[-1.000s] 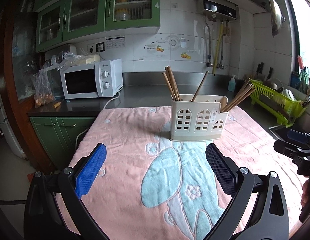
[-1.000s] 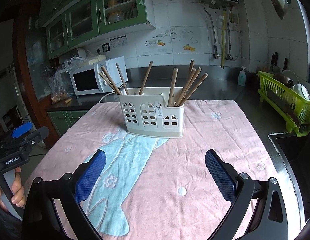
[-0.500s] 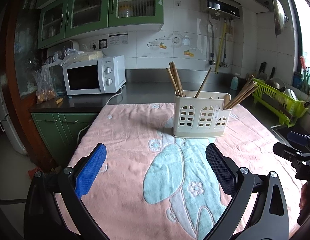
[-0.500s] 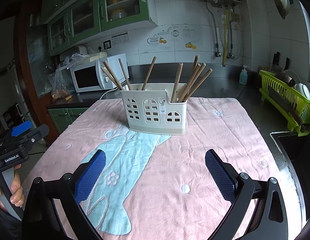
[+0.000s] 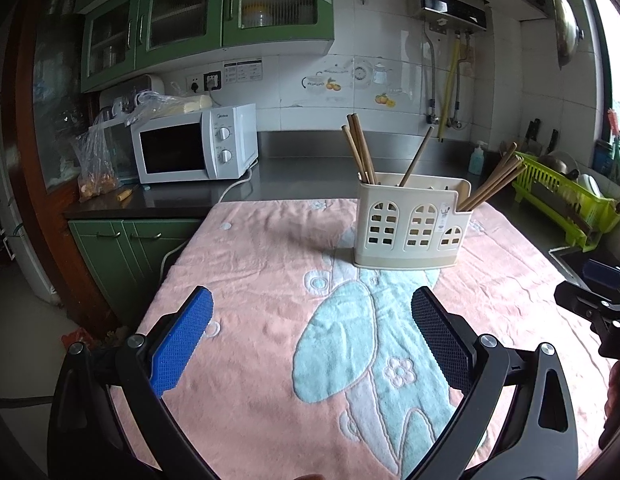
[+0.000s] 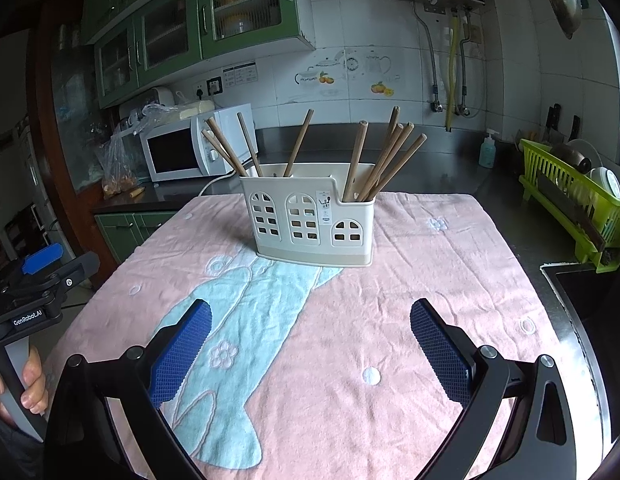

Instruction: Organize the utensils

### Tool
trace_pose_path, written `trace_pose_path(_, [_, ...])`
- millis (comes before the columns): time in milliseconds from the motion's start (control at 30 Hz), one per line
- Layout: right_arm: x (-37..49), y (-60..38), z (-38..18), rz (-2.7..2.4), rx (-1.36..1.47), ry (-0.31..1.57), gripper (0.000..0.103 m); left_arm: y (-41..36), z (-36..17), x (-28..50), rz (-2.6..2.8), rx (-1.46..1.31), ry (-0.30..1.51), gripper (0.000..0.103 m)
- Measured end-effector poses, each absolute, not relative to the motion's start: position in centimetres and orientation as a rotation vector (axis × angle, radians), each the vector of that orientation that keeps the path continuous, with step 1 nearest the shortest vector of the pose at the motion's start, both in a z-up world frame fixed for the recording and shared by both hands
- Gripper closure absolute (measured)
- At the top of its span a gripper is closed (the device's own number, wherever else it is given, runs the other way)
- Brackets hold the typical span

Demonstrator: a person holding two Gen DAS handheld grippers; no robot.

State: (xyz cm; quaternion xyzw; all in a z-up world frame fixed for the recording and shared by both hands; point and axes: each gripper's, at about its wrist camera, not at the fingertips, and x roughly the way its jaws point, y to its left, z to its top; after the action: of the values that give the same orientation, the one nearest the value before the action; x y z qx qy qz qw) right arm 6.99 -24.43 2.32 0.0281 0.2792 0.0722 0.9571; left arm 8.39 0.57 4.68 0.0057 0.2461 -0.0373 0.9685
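A pink towel (image 6: 430, 280) is covering the bench, and a cream holder (image 6: 310, 224) is standing on it toward the far side, with wooden chopsticks (image 6: 382, 160) leaning in its compartments. The left gripper (image 5: 312, 332) and right gripper (image 6: 310, 340) are hovering near the towel's front edge, fingers spread wide, gripping nothing.

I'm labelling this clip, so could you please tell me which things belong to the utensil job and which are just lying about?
Job:
chopsticks
utensil holder
left tool, open
right tool, open

Lying about:
microwave
dish rack
soap bottle
plastic bag
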Motion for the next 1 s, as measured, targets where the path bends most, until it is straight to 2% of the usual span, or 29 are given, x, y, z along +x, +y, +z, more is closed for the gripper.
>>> trace_pose_path(1000, [6.77,-23.91,2.34,0.147,0.048,0.566,0.007,0.78,3.90,8.52,-0.068,0.010,0.515,0.005])
